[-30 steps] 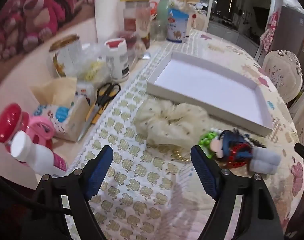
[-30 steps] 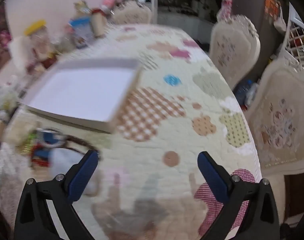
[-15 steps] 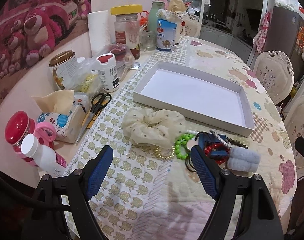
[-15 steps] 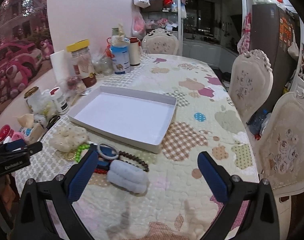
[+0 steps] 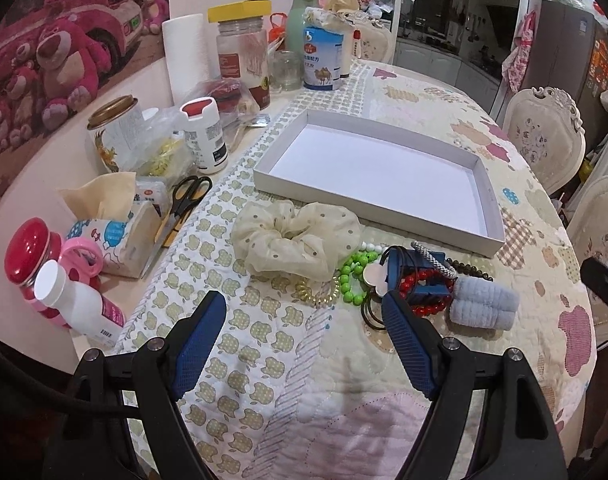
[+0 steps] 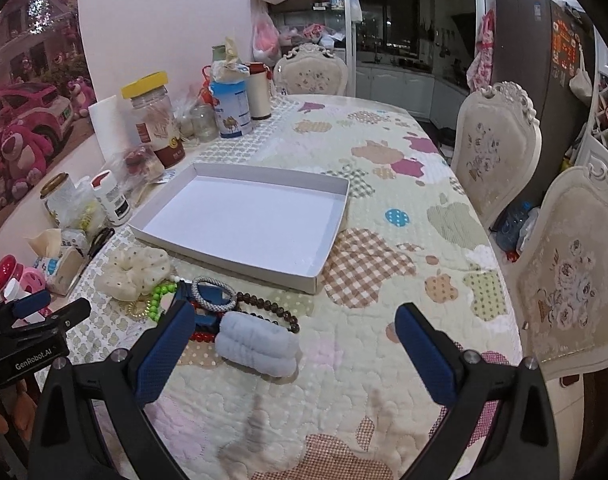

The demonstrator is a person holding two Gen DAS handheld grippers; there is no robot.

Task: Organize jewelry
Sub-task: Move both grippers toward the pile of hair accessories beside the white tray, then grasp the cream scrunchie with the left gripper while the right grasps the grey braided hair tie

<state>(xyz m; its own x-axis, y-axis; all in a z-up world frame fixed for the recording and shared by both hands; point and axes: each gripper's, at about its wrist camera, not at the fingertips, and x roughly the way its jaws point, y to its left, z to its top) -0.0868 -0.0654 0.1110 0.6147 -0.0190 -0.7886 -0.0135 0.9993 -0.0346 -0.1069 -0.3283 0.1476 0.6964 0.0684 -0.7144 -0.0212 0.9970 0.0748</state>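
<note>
Both your left tongs (image 5: 304, 344) and right tongs (image 6: 294, 350) hover wide open and empty above the jewelry pile (image 5: 399, 280), heaped beside the bare white tray (image 5: 377, 172) awaiting sorting.

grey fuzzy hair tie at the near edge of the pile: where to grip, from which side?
Probably the right gripper, jaws open, from above. The grey hair tie lies flat as a doubled soft roll, at the pile's edge, its near and right sides bare. Pinch across its short width at the middle, both loops together; it should compress. Its far side touches the brown bead bracelet, so lift straight up.
</note>
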